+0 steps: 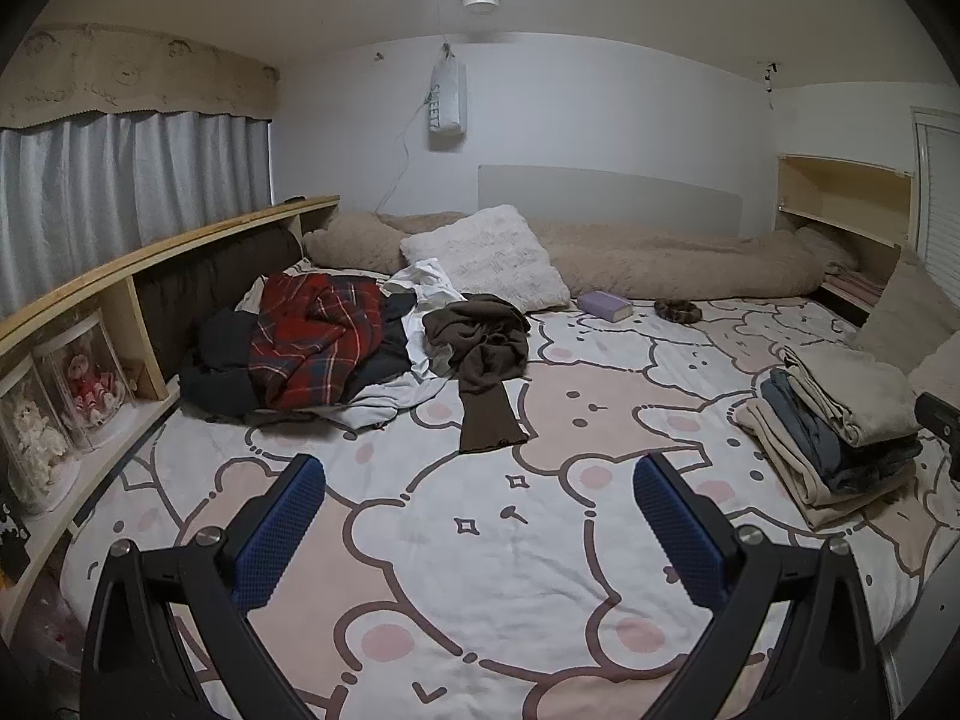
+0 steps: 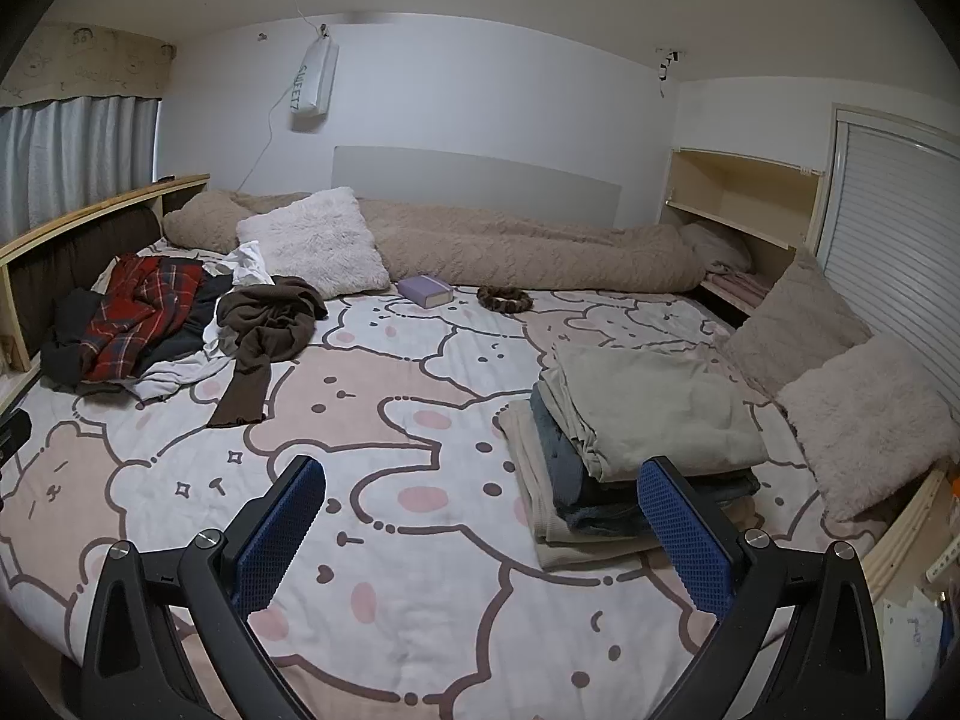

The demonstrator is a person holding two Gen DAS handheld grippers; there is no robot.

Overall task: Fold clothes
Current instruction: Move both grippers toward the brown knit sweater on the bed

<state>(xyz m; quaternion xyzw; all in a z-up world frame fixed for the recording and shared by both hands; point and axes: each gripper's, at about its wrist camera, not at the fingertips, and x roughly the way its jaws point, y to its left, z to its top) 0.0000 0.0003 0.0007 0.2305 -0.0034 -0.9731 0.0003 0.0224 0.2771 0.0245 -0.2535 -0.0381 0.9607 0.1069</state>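
Bed (image 1: 480, 570): unfolded clothes (image 1: 336, 354) beyond left gripper (image 1: 480, 531).

The left gripper (image 1: 480, 525) and the right gripper (image 2: 480, 525) both point forward and a little downward, each with its blue-padded jaws spread wide apart and nothing held between them.

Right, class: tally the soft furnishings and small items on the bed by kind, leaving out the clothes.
Fluffy square pillows: 3
Long beige bolster: 1
Purple book: 1
Brown scrunchie: 1
Total: 6
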